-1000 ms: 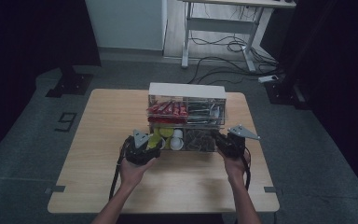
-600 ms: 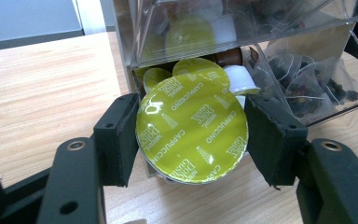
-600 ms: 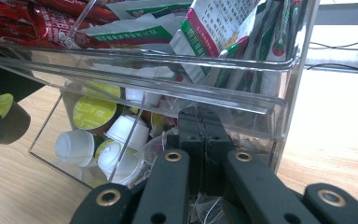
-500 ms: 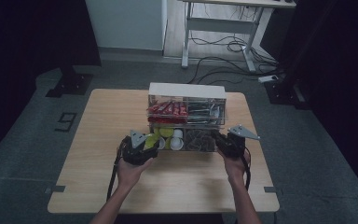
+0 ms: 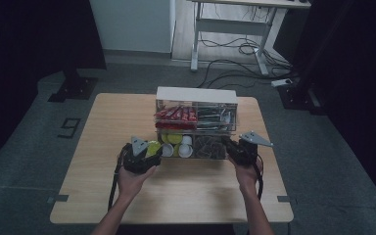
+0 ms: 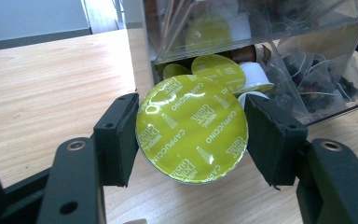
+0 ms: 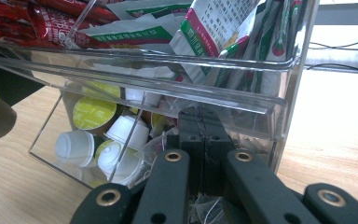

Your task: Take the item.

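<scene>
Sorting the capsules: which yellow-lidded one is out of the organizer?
The Cappuccino capsule clamped in the left gripper, over the table; the other yellow-lidded capsules lie inside the clear organizer's lower compartment.

Your high view is dim, with dark, murky edges around the lit table [image 5: 103, 147]. Both gripper views are brighter and sharp up close; glare streaks the clear organizer [image 7: 279, 93], and the foil lid [image 6: 191, 126] shines.

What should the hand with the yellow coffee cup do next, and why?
Probably draw the capsule back clear of the clear organizer. The left gripper has its fingers on both sides of the capsule, just outside the open lower bin, while the right gripper stays shut against the organizer's front.
</scene>
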{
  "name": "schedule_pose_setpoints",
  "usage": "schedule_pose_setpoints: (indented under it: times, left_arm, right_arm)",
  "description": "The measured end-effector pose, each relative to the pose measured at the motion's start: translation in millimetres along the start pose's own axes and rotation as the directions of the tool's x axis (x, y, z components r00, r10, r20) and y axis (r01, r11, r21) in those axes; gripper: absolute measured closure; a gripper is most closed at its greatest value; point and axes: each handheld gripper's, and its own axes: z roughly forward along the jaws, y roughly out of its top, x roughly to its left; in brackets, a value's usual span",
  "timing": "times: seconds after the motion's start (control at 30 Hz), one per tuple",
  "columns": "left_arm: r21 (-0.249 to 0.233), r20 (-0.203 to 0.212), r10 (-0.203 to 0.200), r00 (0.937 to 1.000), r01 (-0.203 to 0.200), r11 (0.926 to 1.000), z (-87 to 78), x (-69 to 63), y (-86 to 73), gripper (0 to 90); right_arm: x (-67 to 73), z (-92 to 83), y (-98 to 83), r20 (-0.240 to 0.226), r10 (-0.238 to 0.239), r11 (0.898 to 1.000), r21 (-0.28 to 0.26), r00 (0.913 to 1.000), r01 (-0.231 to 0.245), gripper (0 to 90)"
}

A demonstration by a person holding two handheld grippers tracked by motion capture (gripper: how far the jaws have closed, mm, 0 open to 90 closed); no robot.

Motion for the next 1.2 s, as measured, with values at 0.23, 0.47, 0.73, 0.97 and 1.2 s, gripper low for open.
schedule_pose_setpoints:
  times: [0.23,0.47,0.73,0.97,1.2]
  left_arm:
    - [0.005,-0.01,-0.015,0.9998,0.015,0.9999,-3.8,10.1,-4.4,38.3]
    - [0.014,-0.023,-0.026,0.9994,0.027,0.9996,-8.0,21.0,-11.1,38.3]
    - [0.022,-0.036,-0.035,0.9987,0.036,0.9991,-11.3,29.7,-17.2,38.3]
    - [0.029,-0.049,-0.044,0.9979,0.045,0.9986,-15.0,37.4,-22.7,38.3]
    - [0.038,-0.061,-0.051,0.9968,0.053,0.9979,-18.8,46.2,-29.5,38.3]
  right_arm:
    - [0.1,-0.2,0.3,0.001,-0.002,1.0,0.002,1.0,0.002,88.9]
    - [0.3,-0.4,0.7,0.002,-0.002,1.0,0.001,1.0,0.002,89.0]
    - [-0.2,-0.5,-0.2,-0.003,0.003,1.0,-0.003,1.0,-0.003,89.0]
    - [-0.1,-0.7,-0.8,-0.003,0.005,1.0,-0.007,1.0,-0.005,89.0]
    - [-0.1,-0.9,-0.9,-0.003,0.007,1.0,-0.006,1.0,-0.007,89.0]
